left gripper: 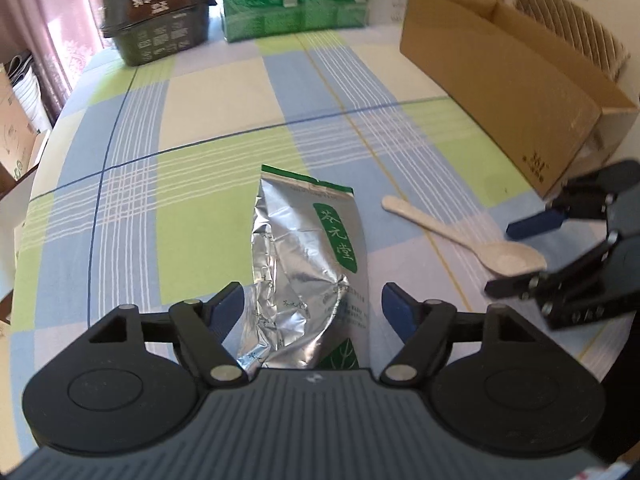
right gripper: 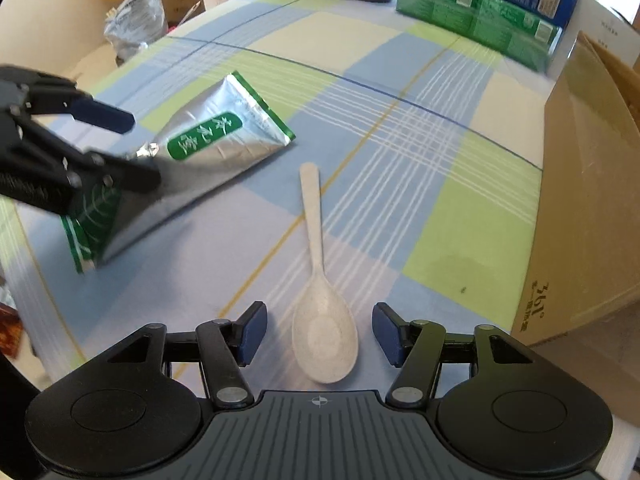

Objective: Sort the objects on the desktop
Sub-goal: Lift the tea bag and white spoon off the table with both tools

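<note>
Left claw [left gripper: 312, 308]: spread wide, holding nothing; its two blue pads straddle the lower half of the foil pouch.
Right claw [right gripper: 318, 334]: spread wide, holding nothing; its pads flank the bowl of the spoon.
Foil pouch [left gripper: 308, 256]: silver with green label, lying flat on the surface, crinkled, near end between the left pads.
Spoon [right gripper: 320, 280]: pale, lying flat, bowl toward the right claw, handle pointing away; apart from the pouch.
Surface [left gripper: 192, 128]: covered with a checked cloth of blue, green and cream.
Cardboard box [left gripper: 500, 92]: open, at the right edge of the surface; likely the sorting bin.
Risk, pouch: smooth foil probably slips or buckles if pinched across its puffed middle; pads may catch the cloth instead.
Risk, spoon: low rounded bowl gives little purchase; closing pads could squirt it forward or ride over it.
Risk, claws: the two stand near each other; lifting together toward the box could make them collide.
</note>
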Tool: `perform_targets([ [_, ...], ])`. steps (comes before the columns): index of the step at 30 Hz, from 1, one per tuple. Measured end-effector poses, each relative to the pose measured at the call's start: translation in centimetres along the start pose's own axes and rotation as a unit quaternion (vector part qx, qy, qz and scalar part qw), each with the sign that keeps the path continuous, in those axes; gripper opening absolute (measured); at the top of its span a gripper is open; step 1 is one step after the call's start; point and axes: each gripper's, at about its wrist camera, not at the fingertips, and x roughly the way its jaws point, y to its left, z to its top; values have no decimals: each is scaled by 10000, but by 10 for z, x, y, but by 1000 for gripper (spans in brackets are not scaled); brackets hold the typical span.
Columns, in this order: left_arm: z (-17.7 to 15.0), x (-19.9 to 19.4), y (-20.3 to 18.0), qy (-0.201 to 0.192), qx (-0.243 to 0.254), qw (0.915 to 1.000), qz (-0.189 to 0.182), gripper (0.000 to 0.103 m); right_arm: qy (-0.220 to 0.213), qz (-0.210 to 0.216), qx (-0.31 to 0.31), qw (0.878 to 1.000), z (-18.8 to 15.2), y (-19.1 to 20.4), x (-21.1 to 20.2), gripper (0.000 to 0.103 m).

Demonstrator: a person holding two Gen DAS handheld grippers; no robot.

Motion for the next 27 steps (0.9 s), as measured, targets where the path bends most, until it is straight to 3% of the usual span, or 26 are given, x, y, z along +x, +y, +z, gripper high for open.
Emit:
perform_targets([
  [4, -2, -2, 11, -107, -176, 9997, -107, 79, -156, -62, 149, 9997, -4, -6, -3, 56],
  [8, -2, 9, 25, 62, -478, 9984, -300, 79, -130, -2, 130, 9998, -8, -7, -7, 49],
  [15, 7, 28, 16, 323, -254, 9983, -405, 79, -214, 20, 175, 9996, -12, -11, -12, 33],
  [27, 2, 37, 19, 528, -356, 9969, -460, 79, -319, 14, -10, 9995, -17, -7, -16, 30],
])
